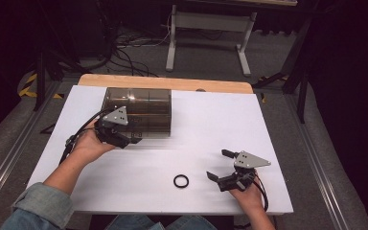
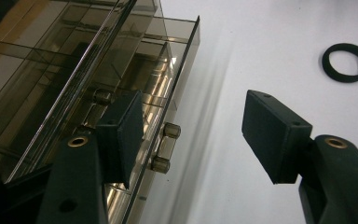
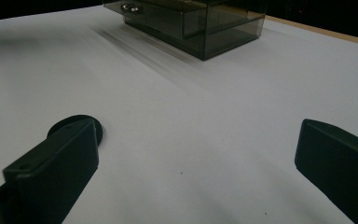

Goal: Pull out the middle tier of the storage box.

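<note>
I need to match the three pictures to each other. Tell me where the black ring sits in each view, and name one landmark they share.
High view: the black ring lies on the white table, lower centre, left of the right gripper.
Left gripper view: upper right corner, flat on the table.
Right gripper view: lower left, mostly hidden behind one of the fingers.
Shared landmark: the smoky clear drawer box.

In the high view the left tool (image 1: 135,139) covered the lower front of the smoky drawer box (image 1: 139,108), so its drawer handle could not be made out there. In the left gripper view one pad overlapped the drawer front beside the handle (image 2: 164,148); contact could not be told. In the right gripper view a jaw hid most of the black ring (image 3: 74,122), and the box (image 3: 191,23) ran off the top edge.
</note>
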A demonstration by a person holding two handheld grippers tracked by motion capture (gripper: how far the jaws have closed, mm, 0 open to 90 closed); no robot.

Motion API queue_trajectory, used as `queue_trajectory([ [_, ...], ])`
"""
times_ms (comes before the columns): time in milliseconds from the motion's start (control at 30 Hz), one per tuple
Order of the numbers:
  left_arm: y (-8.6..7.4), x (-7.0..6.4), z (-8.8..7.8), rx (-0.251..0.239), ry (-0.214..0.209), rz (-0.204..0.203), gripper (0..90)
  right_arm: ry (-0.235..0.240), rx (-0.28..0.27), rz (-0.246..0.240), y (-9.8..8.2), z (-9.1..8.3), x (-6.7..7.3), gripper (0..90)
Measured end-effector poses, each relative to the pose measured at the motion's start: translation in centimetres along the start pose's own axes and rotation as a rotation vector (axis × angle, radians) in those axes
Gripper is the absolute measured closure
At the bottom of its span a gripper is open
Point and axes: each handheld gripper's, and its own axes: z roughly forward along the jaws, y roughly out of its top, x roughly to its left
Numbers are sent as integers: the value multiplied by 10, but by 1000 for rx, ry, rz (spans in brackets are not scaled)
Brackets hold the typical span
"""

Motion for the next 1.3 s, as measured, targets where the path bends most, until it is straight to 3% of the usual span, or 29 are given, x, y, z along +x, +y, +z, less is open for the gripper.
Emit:
queue_trajectory([
  [733, 15, 0, 18, 166, 39, 96, 461, 3, 0, -1, 0, 0, 0, 0],
  [1300, 17, 0, 30, 241, 58, 150, 482, 4, -1, 0, 0, 0, 0, 0],
])
